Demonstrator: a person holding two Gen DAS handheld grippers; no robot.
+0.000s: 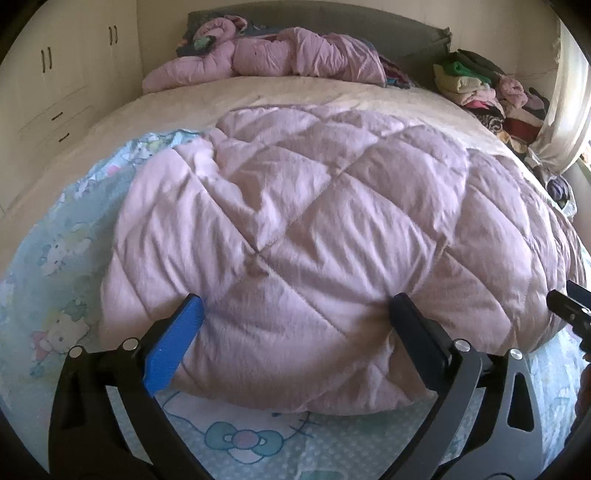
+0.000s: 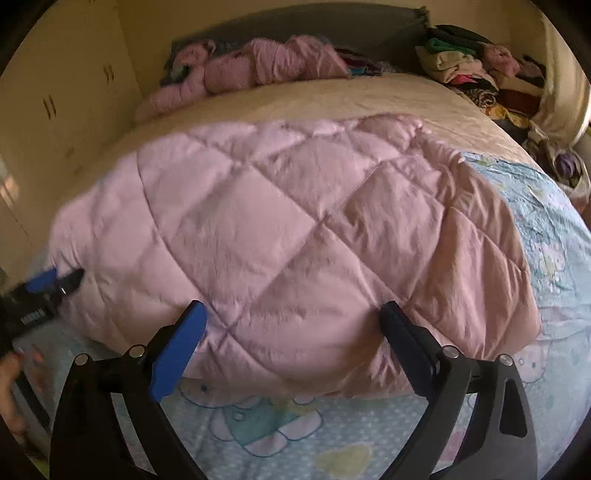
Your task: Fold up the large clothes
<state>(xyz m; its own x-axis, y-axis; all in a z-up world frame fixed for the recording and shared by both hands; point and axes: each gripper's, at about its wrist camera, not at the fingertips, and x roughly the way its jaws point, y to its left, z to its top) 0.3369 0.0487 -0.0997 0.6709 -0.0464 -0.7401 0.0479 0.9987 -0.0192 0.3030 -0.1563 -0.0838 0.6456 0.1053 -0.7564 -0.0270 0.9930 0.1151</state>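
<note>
Left wrist view: both grippers spread wide at the near edge of a folded pink quilt.

From the left wrist camera, the left gripper (image 1: 295, 306) stands wide, its blue finger (image 1: 173, 347) and black finger (image 1: 421, 339) flanking the quilt's (image 1: 314, 206) rounded near edge at lower centre, gripping nothing. The right gripper (image 2: 291, 314) is just as wide against the same edge in its own view; its tip peeks in at the right edge (image 1: 569, 310). The quilt lies folded mid-frame on a pale blue cartoon-print sheet (image 1: 240, 443). Further up, another pink comforter (image 1: 288, 55) is bunched against the headboard (image 1: 406, 33), a clothes heap (image 1: 480, 92) sits upper right, and a cream wardrobe (image 1: 66, 74) is upper left.
</note>
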